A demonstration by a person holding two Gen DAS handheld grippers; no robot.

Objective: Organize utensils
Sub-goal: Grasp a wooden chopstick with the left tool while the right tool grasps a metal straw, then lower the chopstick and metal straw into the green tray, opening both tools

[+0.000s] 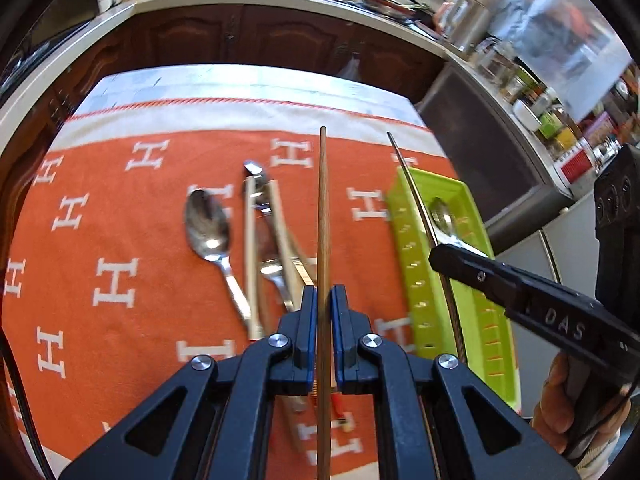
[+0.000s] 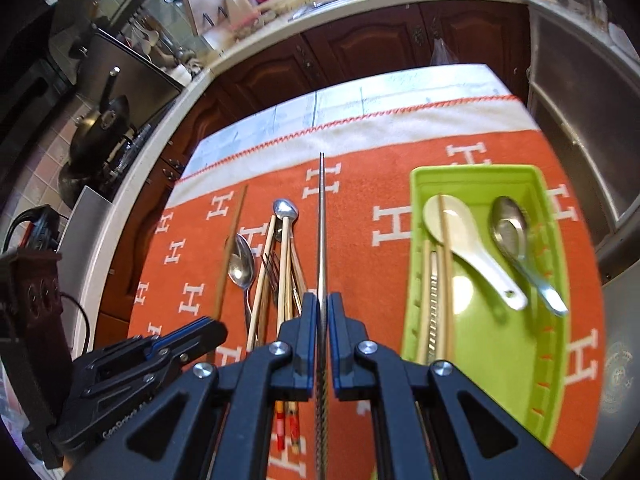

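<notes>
My left gripper (image 1: 323,300) is shut on a brown wooden chopstick (image 1: 323,208) that points forward above the orange cloth. My right gripper (image 2: 322,308) is shut on a thin metal chopstick (image 2: 321,220) that also points forward. The right gripper also shows in the left wrist view (image 1: 444,254), over the green tray (image 1: 480,312). A pile of spoons, a fork and chopsticks (image 2: 276,264) lies on the cloth left of the tray. The green tray (image 2: 552,320) holds a white ceramic spoon (image 2: 464,240), a metal spoon (image 2: 516,236) and chopsticks (image 2: 438,300).
The orange cloth with white H marks (image 1: 112,280) covers the table. Dark wooden cabinets (image 2: 360,48) and a cluttered counter stand beyond the far edge. A steel appliance (image 1: 480,136) stands to the right of the table.
</notes>
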